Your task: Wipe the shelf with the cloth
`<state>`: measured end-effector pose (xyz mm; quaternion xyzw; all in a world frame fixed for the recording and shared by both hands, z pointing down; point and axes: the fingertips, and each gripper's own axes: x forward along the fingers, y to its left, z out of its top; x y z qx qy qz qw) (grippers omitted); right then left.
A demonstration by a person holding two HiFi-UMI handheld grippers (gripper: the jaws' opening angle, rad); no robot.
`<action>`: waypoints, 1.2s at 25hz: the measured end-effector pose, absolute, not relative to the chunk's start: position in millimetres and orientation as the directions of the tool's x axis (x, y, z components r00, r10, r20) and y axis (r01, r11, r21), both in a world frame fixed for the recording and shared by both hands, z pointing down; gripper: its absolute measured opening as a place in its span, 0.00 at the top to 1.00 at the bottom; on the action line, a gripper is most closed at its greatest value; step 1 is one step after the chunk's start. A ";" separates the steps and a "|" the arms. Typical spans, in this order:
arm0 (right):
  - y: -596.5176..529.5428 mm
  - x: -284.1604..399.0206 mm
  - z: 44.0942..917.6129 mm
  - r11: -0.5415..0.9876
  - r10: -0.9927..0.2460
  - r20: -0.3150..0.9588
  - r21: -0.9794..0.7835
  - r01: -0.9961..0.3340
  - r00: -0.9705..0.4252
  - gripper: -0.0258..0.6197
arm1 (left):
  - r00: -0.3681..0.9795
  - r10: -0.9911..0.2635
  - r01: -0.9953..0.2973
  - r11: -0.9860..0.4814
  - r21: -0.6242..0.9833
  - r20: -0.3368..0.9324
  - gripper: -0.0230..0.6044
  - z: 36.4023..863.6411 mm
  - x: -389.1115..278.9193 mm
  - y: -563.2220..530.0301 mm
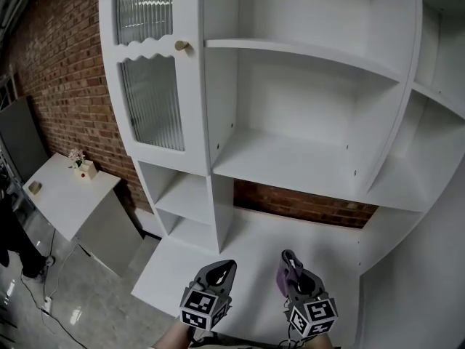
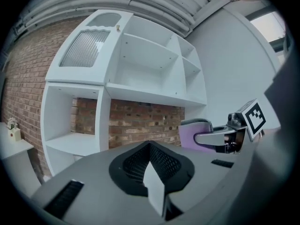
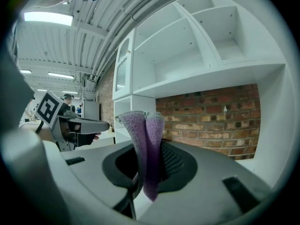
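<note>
Purple knitted cloth [image 3: 147, 139] clamped in right gripper [image 1: 295, 276]; left gripper [image 1: 221, 271] closed, empty. Facing tall white shelf [image 1: 290, 162]: red brick wall [image 1: 58, 64] behind, small white table [image 1: 65, 195] left.

The shelf [image 1: 290, 162] is rendered white throughout, with ribbed, striped glass [image 1: 149, 104] in its door at the upper left. The wall [image 1: 62, 64] is patterned in red-brown brick. A purple cloth [image 3: 149, 139] is seen low in the frame. The left gripper [image 1: 220, 269] and right gripper [image 1: 291, 265] are coloured grey, with black-and-white square markers.
</note>
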<state>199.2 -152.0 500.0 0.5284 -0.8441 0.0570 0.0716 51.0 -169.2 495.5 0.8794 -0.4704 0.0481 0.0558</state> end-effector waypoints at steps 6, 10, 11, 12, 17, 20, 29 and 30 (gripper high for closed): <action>-186.7 189.3 468.4 0.386 -0.918 0.106 0.008 -0.922 -0.383 0.84 | 0.620 -0.777 -0.783 -0.622 0.021 0.111 0.94 475.5 47.9 -212.0; -207.3 166.9 427.5 0.386 -0.922 0.048 0.062 -0.920 -0.384 0.84 | 0.652 -0.756 -0.757 -0.653 0.010 0.057 0.94 445.9 33.5 -231.3; -213.8 161.5 415.3 0.387 -0.922 0.035 0.080 -0.919 -0.386 0.84 | 0.658 -0.752 -0.753 -0.658 0.007 0.043 0.94 438.3 30.3 -236.6; -220.7 156.4 402.5 0.390 -0.921 0.023 0.094 -0.916 -0.389 0.84 | 0.663 -0.747 -0.748 -0.664 -0.001 0.034 0.94 430.9 27.5 -241.5; -260.3 136.8 327.2 0.374 -0.923 -0.035 0.142 -0.916 -0.383 0.84 | 0.664 -0.748 -0.747 -0.662 -0.057 -0.005 0.94 390.1 11.3 -260.4; -287.9 124.6 274.3 0.343 -0.928 -0.091 0.173 -0.923 -0.361 0.84 | 0.658 -0.752 -0.753 -0.653 -0.082 -0.044 0.94 365.6 3.5 -268.7; -376.3 71.7 157.9 0.268 -0.915 -0.213 0.316 -0.910 -0.343 0.84 | 0.622 -0.773 -0.782 -0.606 -0.145 -0.122 0.94 312.5 -29.5 -292.7; -387.0 68.5 148.6 0.256 -0.916 -0.220 0.320 -0.912 -0.335 0.84 | 0.618 -0.776 -0.785 -0.600 -0.150 -0.130 0.94 308.0 -32.8 -296.3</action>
